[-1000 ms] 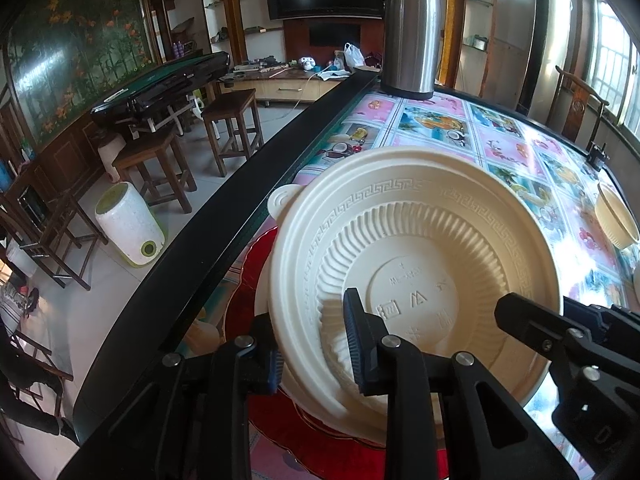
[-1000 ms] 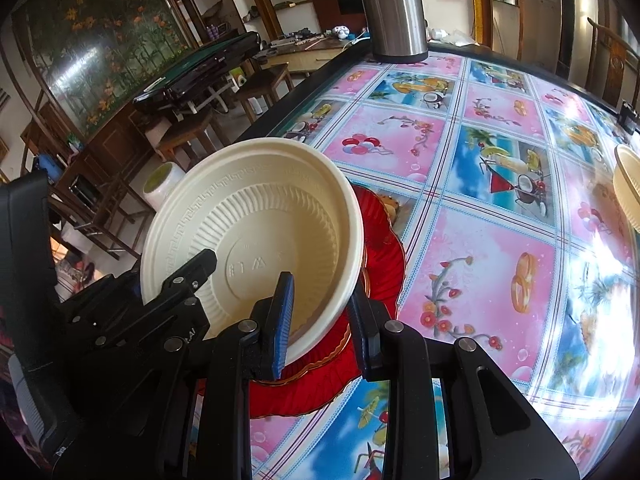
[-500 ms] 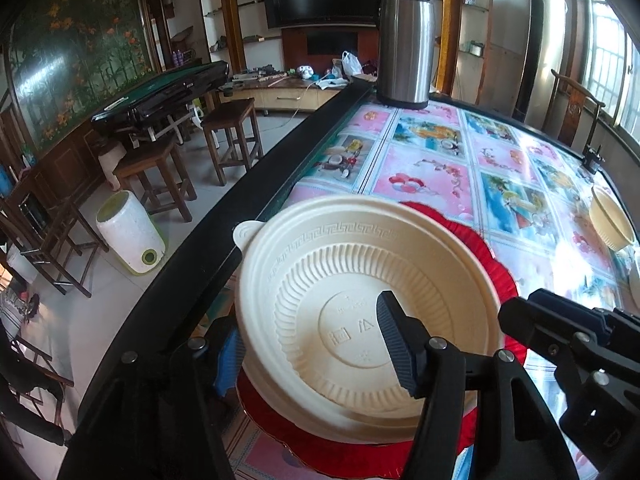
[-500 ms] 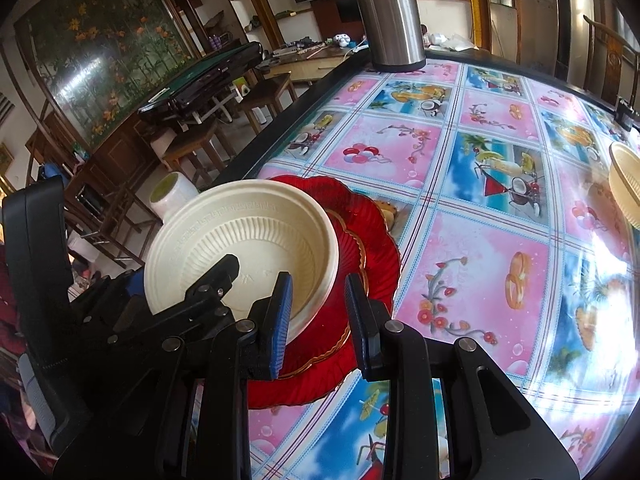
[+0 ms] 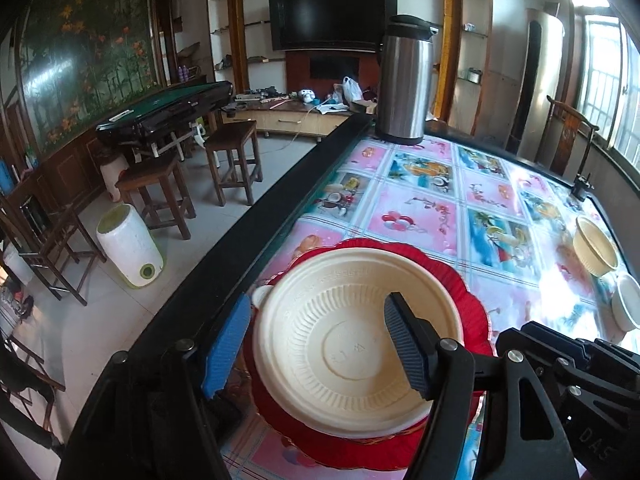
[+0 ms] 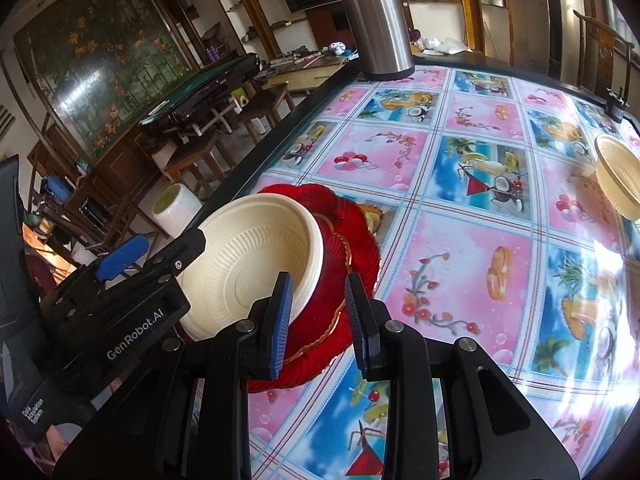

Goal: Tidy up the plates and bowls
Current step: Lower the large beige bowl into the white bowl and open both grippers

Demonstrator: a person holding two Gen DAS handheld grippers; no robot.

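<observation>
A cream plastic plate [image 5: 352, 340] lies on a red scalloped plate [image 5: 468, 284] near the table's left edge. My left gripper [image 5: 316, 344] is open, its jaws wide apart on either side of the cream plate's near rim, not holding it. In the right wrist view the cream plate [image 6: 256, 264] rests on the red plate [image 6: 348, 248]. My right gripper [image 6: 316, 320] is open, its jaws a little apart over the near right rim of the red plate, empty.
A steel thermos [image 5: 404, 84] stands at the table's far edge. A cream bowl [image 5: 596, 248] and a white bowl [image 5: 628, 300] sit at the right. The black table rim [image 5: 256, 216] runs along the left; stools and a white bin [image 5: 128, 252] stand on the floor.
The cream plate came down from tilted in my left gripper to flat on the red plate. My left gripper opened wide and let it go. My right gripper opened slightly.
</observation>
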